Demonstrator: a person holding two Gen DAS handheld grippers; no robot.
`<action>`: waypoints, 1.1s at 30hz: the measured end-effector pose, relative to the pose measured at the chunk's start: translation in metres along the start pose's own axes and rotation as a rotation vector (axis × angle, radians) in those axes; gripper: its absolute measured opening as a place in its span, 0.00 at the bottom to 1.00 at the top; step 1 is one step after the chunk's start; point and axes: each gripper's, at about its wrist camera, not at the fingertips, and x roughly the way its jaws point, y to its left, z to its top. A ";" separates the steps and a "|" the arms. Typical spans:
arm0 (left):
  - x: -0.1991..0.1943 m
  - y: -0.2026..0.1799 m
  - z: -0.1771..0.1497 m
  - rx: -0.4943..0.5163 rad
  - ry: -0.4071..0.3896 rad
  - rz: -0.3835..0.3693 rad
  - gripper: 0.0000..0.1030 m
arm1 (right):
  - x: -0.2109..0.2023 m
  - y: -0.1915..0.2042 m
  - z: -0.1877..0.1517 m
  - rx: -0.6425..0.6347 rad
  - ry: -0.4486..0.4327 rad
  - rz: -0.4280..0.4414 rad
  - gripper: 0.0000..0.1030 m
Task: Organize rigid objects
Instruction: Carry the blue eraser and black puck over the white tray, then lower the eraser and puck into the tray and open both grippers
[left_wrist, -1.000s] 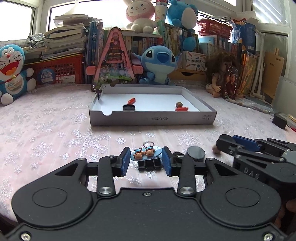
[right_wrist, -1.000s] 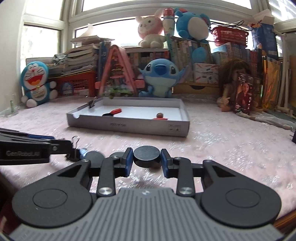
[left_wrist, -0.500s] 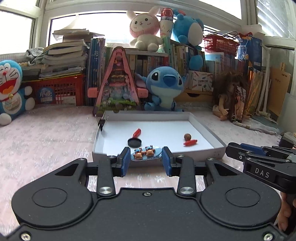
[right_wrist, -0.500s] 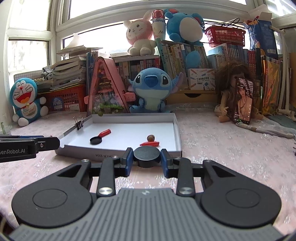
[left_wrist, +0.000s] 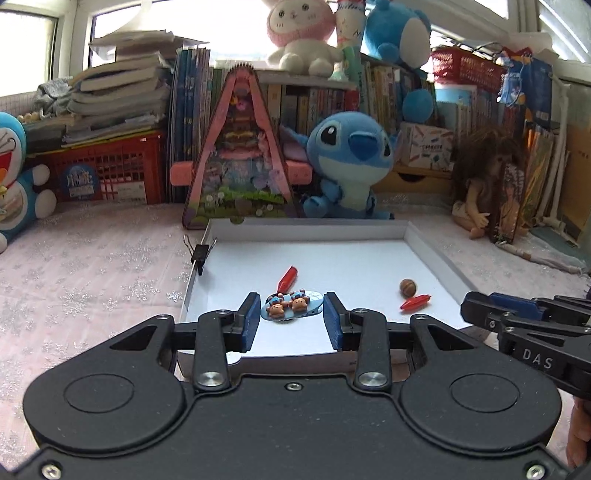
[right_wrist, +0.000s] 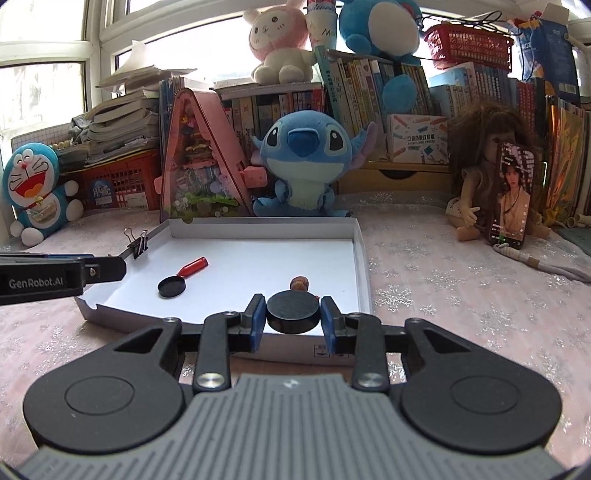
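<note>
My left gripper (left_wrist: 291, 314) is shut on a small blue charm with two brown bears (left_wrist: 291, 307), held over the near edge of the white shallow box (left_wrist: 314, 230). My right gripper (right_wrist: 293, 314) is shut on a black round disc (right_wrist: 293, 310), also over the box's near edge (right_wrist: 258, 225). Inside the box lie a red cylinder (right_wrist: 193, 266), a black disc (right_wrist: 171, 286), a brown nut (left_wrist: 408, 287) and a red pointed piece (left_wrist: 415, 302). A black binder clip (left_wrist: 201, 253) grips the box's left wall.
Plush toys, a pink triangular case (left_wrist: 240, 155), stacked books, a red crate (left_wrist: 107, 170) and a doll (right_wrist: 487, 177) line the back. A phone (right_wrist: 511, 195) leans on the doll. Pink patterned cloth (left_wrist: 92, 266) covers the surface around the box.
Both grippers have carried their objects forward from the cloth to the box, which now looms larger and closer. Their jaws have kept the same grip.
</note>
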 end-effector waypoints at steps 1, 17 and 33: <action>0.006 0.000 0.001 0.001 0.011 0.003 0.34 | 0.004 -0.001 0.001 0.002 0.011 -0.001 0.36; 0.066 0.005 -0.004 -0.002 0.186 -0.003 0.34 | 0.067 -0.011 0.016 0.039 0.273 0.016 0.36; 0.087 0.004 0.000 -0.002 0.187 0.032 0.34 | 0.087 -0.011 0.019 0.044 0.281 -0.010 0.36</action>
